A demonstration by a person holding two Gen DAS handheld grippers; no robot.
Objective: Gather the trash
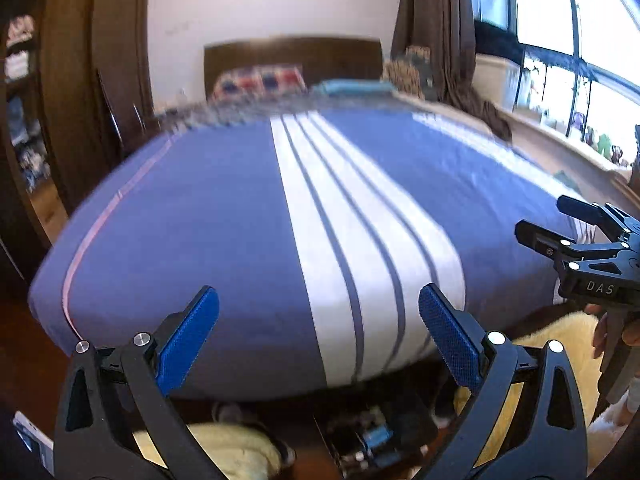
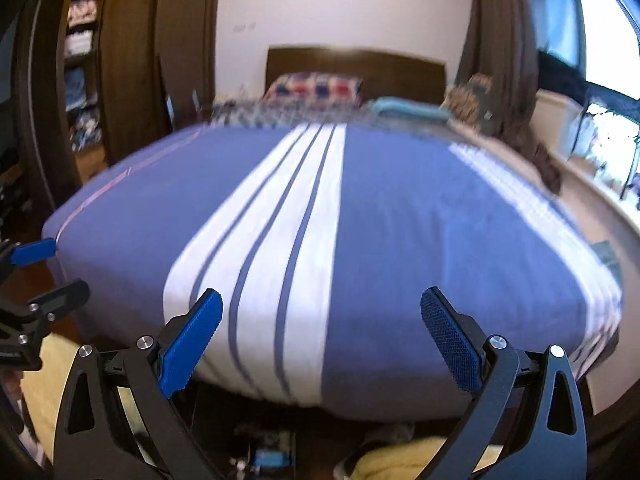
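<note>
- My left gripper [image 1: 319,334] stood wide, nothing between its blue pads [image 1: 188,340].
- My right gripper [image 2: 321,336] was spread just as wide, also empty; it showed again at the right edge of the left view.
- Past both sets of pads lay the bed [image 1: 224,216], blue cover with white stripes [image 2: 276,232], filling mid-frame.
- Pillows [image 2: 316,86] sat against the headboard [image 1: 292,54], upper centre.
- I could not make out any trash; the clutter at the bottom edge was too blurred.

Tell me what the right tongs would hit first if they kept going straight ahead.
Probably the blue bedspread near the foot of the bed, about at its white stripes. The right tongs are open and empty; depth is hard to judge.
</note>
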